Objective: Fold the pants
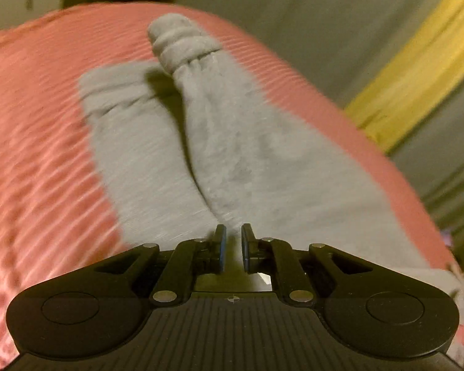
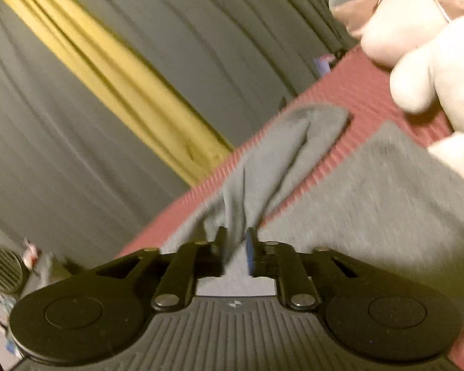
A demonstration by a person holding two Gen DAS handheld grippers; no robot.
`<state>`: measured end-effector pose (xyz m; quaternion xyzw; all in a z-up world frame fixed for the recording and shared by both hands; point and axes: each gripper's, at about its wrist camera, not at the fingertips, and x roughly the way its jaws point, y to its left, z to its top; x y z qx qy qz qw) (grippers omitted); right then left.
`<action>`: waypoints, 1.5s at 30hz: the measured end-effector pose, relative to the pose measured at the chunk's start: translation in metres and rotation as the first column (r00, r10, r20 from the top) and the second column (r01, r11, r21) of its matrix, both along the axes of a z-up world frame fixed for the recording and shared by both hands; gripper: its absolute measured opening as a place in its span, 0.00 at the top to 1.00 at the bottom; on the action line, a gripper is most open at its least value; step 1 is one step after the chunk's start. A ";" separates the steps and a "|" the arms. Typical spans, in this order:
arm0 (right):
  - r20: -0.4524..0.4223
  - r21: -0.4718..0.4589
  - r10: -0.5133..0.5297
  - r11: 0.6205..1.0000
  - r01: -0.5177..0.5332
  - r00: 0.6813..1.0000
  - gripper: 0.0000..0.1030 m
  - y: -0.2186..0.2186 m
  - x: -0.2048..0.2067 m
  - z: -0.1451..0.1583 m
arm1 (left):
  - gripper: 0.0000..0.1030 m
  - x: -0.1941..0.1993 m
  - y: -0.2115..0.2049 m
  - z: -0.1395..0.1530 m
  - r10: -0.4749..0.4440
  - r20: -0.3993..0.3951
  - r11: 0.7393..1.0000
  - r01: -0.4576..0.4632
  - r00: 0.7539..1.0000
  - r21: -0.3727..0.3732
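Note:
Grey pants [image 1: 247, 154] lie on a red ribbed cover [image 1: 31, 154], both legs stretching away from me to their cuffs at the far end. My left gripper [image 1: 233, 244] sits low at the near end of the pants, where the two legs meet. Its jaws are nearly together with grey cloth in the narrow gap. In the right wrist view my right gripper [image 2: 235, 247] pinches a raised fold of the pants [image 2: 371, 201], and the cloth rises in a taut tent to its blue pads [image 2: 250, 252].
Grey curtains with a yellow stripe [image 2: 108, 71] hang beyond the cover's edge [image 2: 365, 92]. A pale plush toy [image 2: 433, 61] sits on the cover at the upper right, touching the pants. A round vent [image 2: 3, 269] and small clutter lie on the floor at the lower left.

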<state>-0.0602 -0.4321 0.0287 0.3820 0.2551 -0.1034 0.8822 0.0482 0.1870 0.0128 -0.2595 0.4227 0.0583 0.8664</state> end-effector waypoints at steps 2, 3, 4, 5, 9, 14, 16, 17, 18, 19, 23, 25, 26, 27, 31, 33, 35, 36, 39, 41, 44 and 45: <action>-0.034 -0.105 0.013 0.994 -0.016 0.999 0.48 0.010 0.014 0.002 | 0.87 -0.005 0.011 -0.011 0.039 0.004 0.994 -0.038 0.999 -0.101; -0.047 -0.172 0.015 0.985 -0.023 0.999 0.38 0.017 0.023 0.005 | 0.86 -0.006 0.013 -0.013 0.053 0.019 0.987 -0.050 0.998 -0.154; -0.056 -0.230 0.023 0.973 -0.036 0.998 0.30 0.025 0.030 0.007 | 0.77 -0.007 0.016 -0.013 0.067 0.036 0.983 -0.060 0.997 -0.173; -0.071 -0.285 0.040 0.957 -0.058 0.997 0.29 0.032 0.042 0.009 | 0.62 -0.008 0.019 -0.008 0.072 0.051 0.984 -0.063 0.996 -0.164; -0.156 -0.424 0.076 0.895 -0.136 0.985 0.23 0.049 0.104 0.005 | 0.38 0.007 0.011 -0.001 0.063 0.089 0.995 -0.056 0.994 -0.082; -0.287 -0.406 0.075 0.893 -0.192 0.955 0.28 0.046 0.172 -0.025 | 0.37 0.030 0.011 -0.004 0.040 0.066 0.996 -0.035 0.997 -0.084; -0.353 -0.412 0.051 0.888 -0.205 0.934 0.65 0.041 0.192 -0.038 | 0.38 0.034 0.016 -0.004 0.042 0.055 0.994 -0.036 0.998 -0.099; -0.375 -0.396 0.038 0.897 -0.197 0.926 0.71 0.035 0.200 -0.045 | 0.39 0.040 0.015 -0.008 0.042 0.049 0.993 -0.036 0.998 -0.112; -0.384 -0.378 0.033 0.906 -0.189 0.923 0.81 0.029 0.204 -0.050 | 0.39 0.043 0.017 -0.010 0.045 0.044 0.991 -0.039 0.998 -0.126; -0.390 -0.363 0.030 0.913 -0.184 0.920 0.87 0.024 0.206 -0.052 | 0.43 0.049 0.020 -0.013 0.047 0.040 0.989 -0.041 0.998 -0.143; -0.316 -0.264 0.048 0.955 -0.136 0.948 0.94 0.005 0.194 -0.036 | 0.95 0.060 0.027 -0.010 0.045 0.053 0.986 -0.036 0.998 -0.161; -0.236 -0.236 0.020 0.969 -0.078 0.972 0.94 -0.002 0.172 -0.014 | 0.96 0.052 0.029 -0.001 0.060 0.091 0.981 -0.042 0.994 -0.190; -0.192 -0.232 0.005 0.972 -0.050 0.981 0.94 -0.005 0.156 0.000 | 0.96 0.045 0.030 0.007 0.065 0.123 0.982 -0.041 0.990 -0.185; -0.147 -0.230 -0.011 0.973 -0.024 0.989 0.95 -0.008 0.138 0.013 | 0.96 0.037 0.032 0.016 0.068 0.155 0.984 -0.041 0.985 -0.174; -0.043 -0.206 -0.073 0.977 0.062 0.996 0.95 -0.020 0.049 0.053 | 0.98 -0.005 0.048 0.051 0.089 0.261 0.984 -0.045 0.961 -0.172; -0.054 -0.204 -0.082 0.976 0.070 0.995 0.95 -0.018 0.007 0.058 | 0.98 -0.024 0.058 0.060 0.090 0.290 0.984 -0.040 0.953 -0.174; -0.094 -0.265 -0.110 0.961 0.082 0.989 0.95 -0.012 -0.021 0.056 | 0.98 -0.038 0.063 0.066 0.089 0.290 0.987 -0.046 0.953 -0.152; -0.121 -0.280 -0.115 0.957 0.077 0.986 0.95 -0.009 -0.028 0.053 | 0.98 -0.042 0.064 0.065 0.075 0.284 0.989 -0.034 0.956 -0.146; -0.212 -0.373 -0.164 0.925 0.075 0.963 0.94 -0.005 -0.030 0.034 | 0.90 -0.044 0.057 0.058 0.046 0.236 0.990 -0.013 0.971 -0.140; -0.252 -0.379 -0.176 0.923 0.070 0.951 0.92 -0.005 -0.024 0.026 | 0.54 -0.043 0.051 0.052 0.034 0.218 0.984 0.005 0.975 -0.177; -0.253 -0.277 -0.137 0.959 0.064 0.958 0.51 -0.008 -0.018 0.012 | 0.37 -0.036 0.040 0.041 0.036 0.193 0.982 0.001 0.980 -0.188; -0.252 -0.248 -0.123 0.967 0.059 0.960 0.23 -0.008 -0.015 0.006 | 0.37 -0.032 0.036 0.037 0.030 0.177 0.982 0.004 0.984 -0.187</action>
